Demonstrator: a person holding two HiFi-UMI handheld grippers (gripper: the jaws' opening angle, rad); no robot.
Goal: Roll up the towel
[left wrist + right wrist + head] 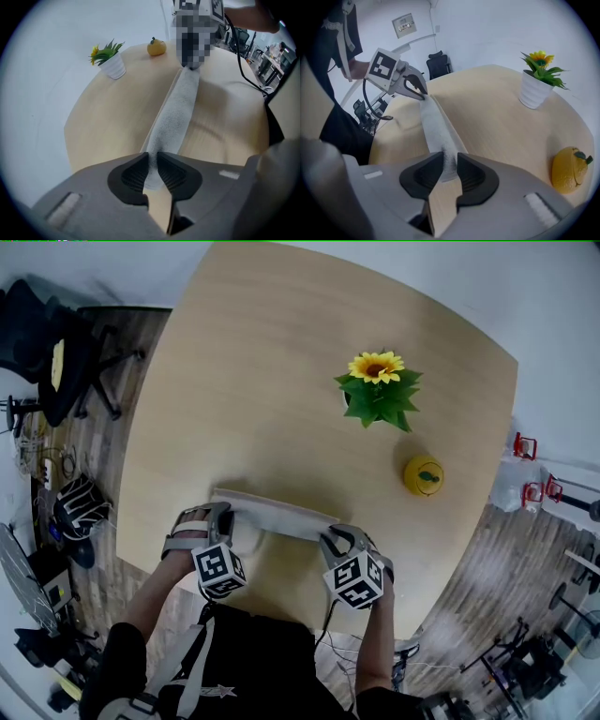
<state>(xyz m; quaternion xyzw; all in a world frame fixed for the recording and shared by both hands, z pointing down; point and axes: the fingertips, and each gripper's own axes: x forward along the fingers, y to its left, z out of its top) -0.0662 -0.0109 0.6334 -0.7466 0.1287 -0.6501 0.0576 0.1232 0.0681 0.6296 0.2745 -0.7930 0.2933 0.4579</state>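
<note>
Towel (277,515): a long narrow strip at the near edge of the table (262,381), stretched left to right.
Handling: probably soft, light and floppy; best held at the ends.
Left gripper (152,161): jaws narrow, pinching the left end.
Right gripper (449,164): jaws narrow, on the right end.
Far right: flower pot (378,390), yellow fruit (424,474).

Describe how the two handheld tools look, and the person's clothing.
Left tool and right tool: grey bodies, black ribbed pads, each bearing a white cube with black square markers and trailing a black cable. The person wears black clothing.
</note>
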